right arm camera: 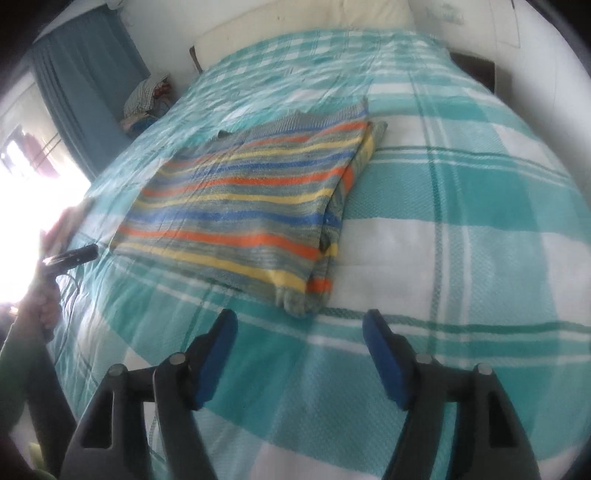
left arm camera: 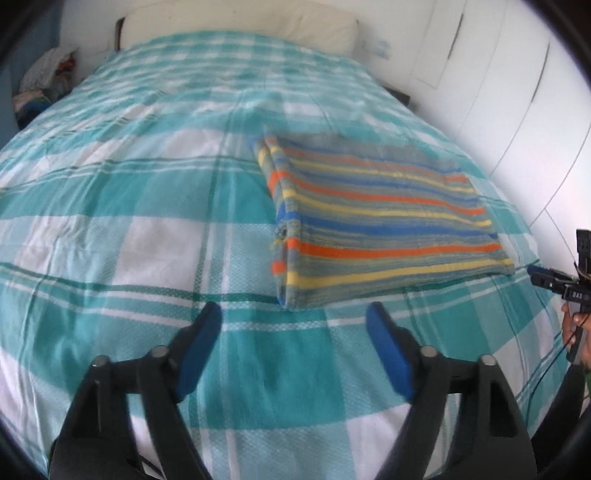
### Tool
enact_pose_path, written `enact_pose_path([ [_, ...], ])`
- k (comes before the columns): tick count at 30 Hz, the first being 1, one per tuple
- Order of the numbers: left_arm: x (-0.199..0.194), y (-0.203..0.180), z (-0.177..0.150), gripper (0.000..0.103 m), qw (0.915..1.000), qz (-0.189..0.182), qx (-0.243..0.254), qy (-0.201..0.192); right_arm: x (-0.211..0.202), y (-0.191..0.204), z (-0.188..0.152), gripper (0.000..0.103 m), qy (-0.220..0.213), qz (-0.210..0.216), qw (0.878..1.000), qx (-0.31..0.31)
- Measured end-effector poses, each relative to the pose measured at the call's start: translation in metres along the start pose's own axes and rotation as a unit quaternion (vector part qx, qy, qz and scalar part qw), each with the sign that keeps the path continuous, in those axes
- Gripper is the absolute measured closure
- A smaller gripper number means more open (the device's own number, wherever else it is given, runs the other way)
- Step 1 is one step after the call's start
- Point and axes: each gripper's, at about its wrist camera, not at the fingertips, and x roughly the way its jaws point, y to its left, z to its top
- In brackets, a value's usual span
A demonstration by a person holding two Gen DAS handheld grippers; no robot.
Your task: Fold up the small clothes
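1. My left gripper [left arm camera: 293, 317] hangs over the bed [left arm camera: 110, 229], jaws apart, nothing between them.
2. My right gripper [right arm camera: 300, 325] is the same: jaws apart and empty, just short of the cloth's near corner.
3. The striped cloth [left arm camera: 380, 221] lies folded flat on the bed, layers stacked along one side, nearer my right-hand edge than the pillow [left arm camera: 240, 26] end.
4. I judge this fold finished and let go.
5. Next I would either fold it once more, taking both near corners together, or leave it.
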Motion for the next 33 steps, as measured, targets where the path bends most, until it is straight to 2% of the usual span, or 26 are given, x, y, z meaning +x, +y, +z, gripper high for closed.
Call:
enact_pose_path([
  [1, -0.006, -0.002, -0.002, 0.009, 0.9999, 0.001, -0.010, -0.009, -0.008, 0.002, -0.008, 0.032, -0.012, -0.014, 1.000, 0.001],
  [3, -0.015, -0.010, -0.005, 0.008, 0.9991, -0.006, -0.036, -0.020, -0.017, 0.005, -0.024, 0.029, -0.031, -0.038, 0.999, 0.012],
  [6, -0.010, -0.027, -0.010, 0.003, 0.9985, -0.003, -0.053, -0.008, -0.022, 0.010, -0.042, 0.028, -0.052, -0.052, 0.997, 0.036],
  [9, 0.021, -0.045, -0.019, 0.003, 0.9978, 0.046, -0.045, 0.019, -0.013, 0.016, -0.056, 0.023, -0.063, -0.072, 0.994, 0.049],
  [12, 0.051, -0.054, -0.037, 0.003, 0.9951, 0.090, -0.025, 0.033, 0.001, 0.021, -0.068, 0.021, -0.077, -0.106, 0.991, 0.029],
  [14, 0.056, -0.058, -0.043, 0.000, 0.9939, 0.108, -0.009, 0.019, 0.008, 0.024, -0.070, 0.014, -0.076, -0.116, 0.990, 0.013],
  [17, 0.056, -0.053, -0.042, 0.000, 0.9944, 0.102, -0.019, 0.020, 0.012, 0.024, -0.070, 0.008, -0.073, -0.111, 0.991, 0.003],
  [21, 0.057, -0.051, -0.043, 0.000, 0.9943, 0.103, -0.018, 0.020, 0.011, 0.020, -0.072, 0.007, -0.078, -0.095, 0.992, 0.010],
  [28, 0.061, -0.058, -0.045, 0.000, 0.9920, 0.124, -0.001, 0.020, 0.010, 0.021, -0.073, 0.007, -0.082, -0.093, 0.992, 0.011],
  [33, 0.060, -0.057, -0.045, 0.000, 0.9928, 0.118, -0.006, 0.019, 0.010, 0.021, -0.074, 0.006, -0.083, -0.089, 0.993, 0.012],
])
